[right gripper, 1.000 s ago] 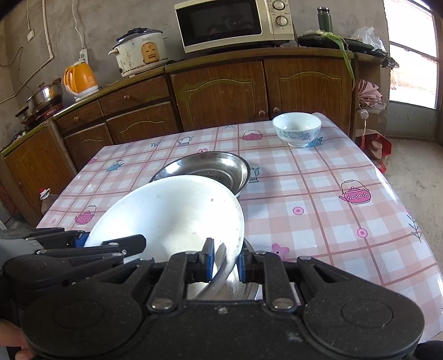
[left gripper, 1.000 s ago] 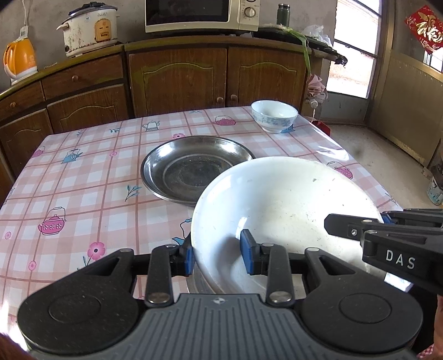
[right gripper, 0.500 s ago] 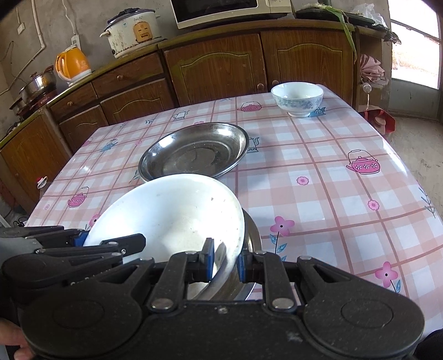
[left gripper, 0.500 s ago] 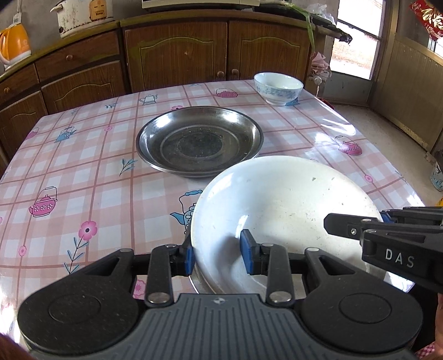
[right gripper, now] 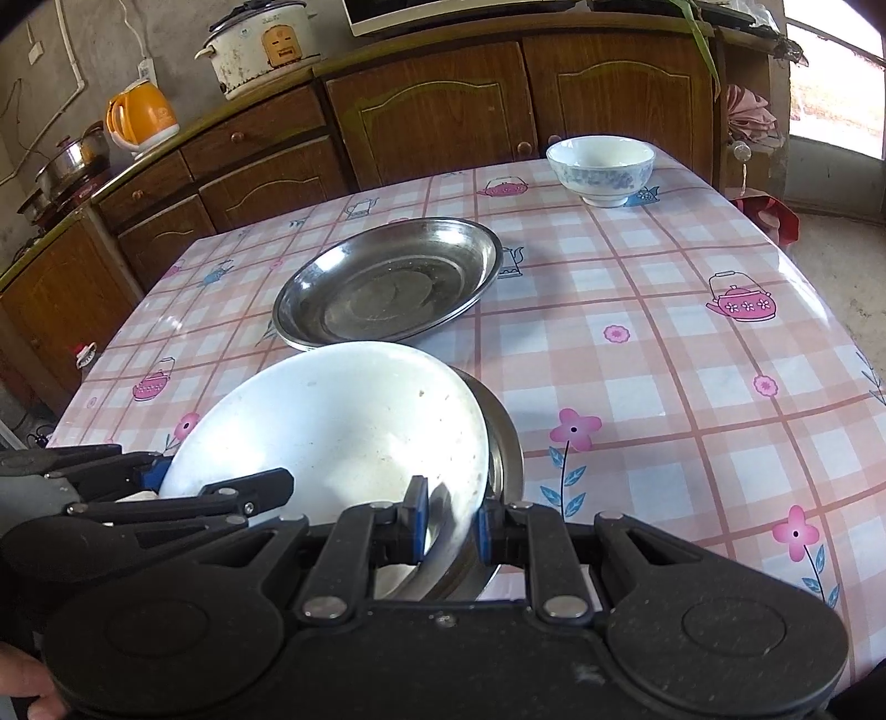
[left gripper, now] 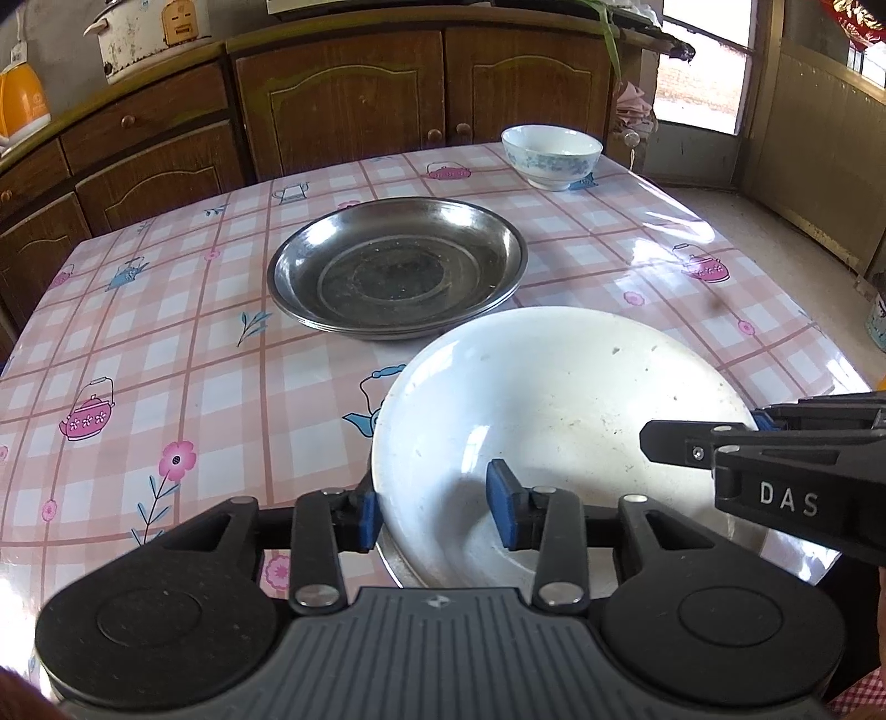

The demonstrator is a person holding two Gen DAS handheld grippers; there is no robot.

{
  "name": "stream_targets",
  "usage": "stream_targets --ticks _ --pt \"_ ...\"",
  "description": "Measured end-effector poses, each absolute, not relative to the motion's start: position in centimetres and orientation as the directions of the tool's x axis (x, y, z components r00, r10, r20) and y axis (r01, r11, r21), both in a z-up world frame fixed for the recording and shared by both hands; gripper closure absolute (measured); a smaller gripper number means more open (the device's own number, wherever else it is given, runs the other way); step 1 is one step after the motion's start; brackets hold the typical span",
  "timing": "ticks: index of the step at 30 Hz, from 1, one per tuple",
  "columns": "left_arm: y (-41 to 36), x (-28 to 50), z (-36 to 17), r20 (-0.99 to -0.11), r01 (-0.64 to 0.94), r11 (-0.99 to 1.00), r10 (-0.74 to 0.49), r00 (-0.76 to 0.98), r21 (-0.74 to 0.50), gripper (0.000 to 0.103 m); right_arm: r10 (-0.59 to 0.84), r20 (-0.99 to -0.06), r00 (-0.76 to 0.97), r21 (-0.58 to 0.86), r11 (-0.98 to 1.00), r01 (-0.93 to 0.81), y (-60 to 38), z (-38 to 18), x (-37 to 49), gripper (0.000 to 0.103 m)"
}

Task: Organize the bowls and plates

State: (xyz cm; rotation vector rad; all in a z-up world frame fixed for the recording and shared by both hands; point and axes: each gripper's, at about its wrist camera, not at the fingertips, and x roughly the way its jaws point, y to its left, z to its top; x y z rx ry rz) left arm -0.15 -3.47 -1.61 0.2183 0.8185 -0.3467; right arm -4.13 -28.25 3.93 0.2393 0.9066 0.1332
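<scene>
A large white plate lies tilted on a steel dish near the table's front edge. My left gripper straddles the plate's near left rim. Its jaws are opening, and the blue pads stand a little off the rim. My right gripper is shut on the right rims of the white plate and the steel dish together. A second steel dish sits mid-table. A blue-patterned white bowl stands at the far right corner.
The table wears a pink checked cloth and drops off at its right edge. Wooden cabinets line the wall behind, with a rice cooker and an orange kettle on the counter.
Both grippers and the white plate have sunk towards the table and tipped further down. The left gripper's pads have spread apart on the rim. The right grip is unchanged.
</scene>
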Motion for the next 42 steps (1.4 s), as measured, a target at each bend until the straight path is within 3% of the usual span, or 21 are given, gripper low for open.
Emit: stream_targets --ticks 13,29,34,36,38,42 --pt "-3.0 -0.5 -2.1 -0.753 0.385 0.917 -0.176 0.634 0.109 0.062 0.233 -0.775 0.587 0.251 0.967 -0.052 -26.9 3.5 -4.0 0.081" --pt "-2.1 0.6 -2.8 -0.770 0.345 0.938 -0.234 0.593 -0.020 0.061 0.174 -0.782 0.599 0.160 0.984 -0.076 -26.7 3.8 -3.2 0.078" --pt "-1.9 0.7 -2.7 -0.768 0.337 0.940 -0.249 0.590 -0.046 0.061 0.166 -0.779 0.604 0.137 0.986 -0.094 -26.4 4.3 -3.1 0.072" --pt "-1.7 0.7 -2.5 -0.765 0.333 0.941 -0.253 0.593 -0.053 0.061 0.157 -0.774 0.613 0.120 0.988 -0.101 -26.3 4.6 -3.1 0.059" --pt "-1.6 0.8 -2.4 -0.762 0.329 0.942 -0.257 0.594 -0.061 0.061 0.132 -0.767 0.628 0.089 0.991 -0.099 -26.2 5.0 -3.1 0.053" --pt "-1.2 0.8 -2.2 -0.757 0.320 0.945 -0.262 0.599 -0.074 0.061 0.122 -0.748 0.653 0.074 0.992 -0.100 -26.6 5.9 -3.0 0.053"
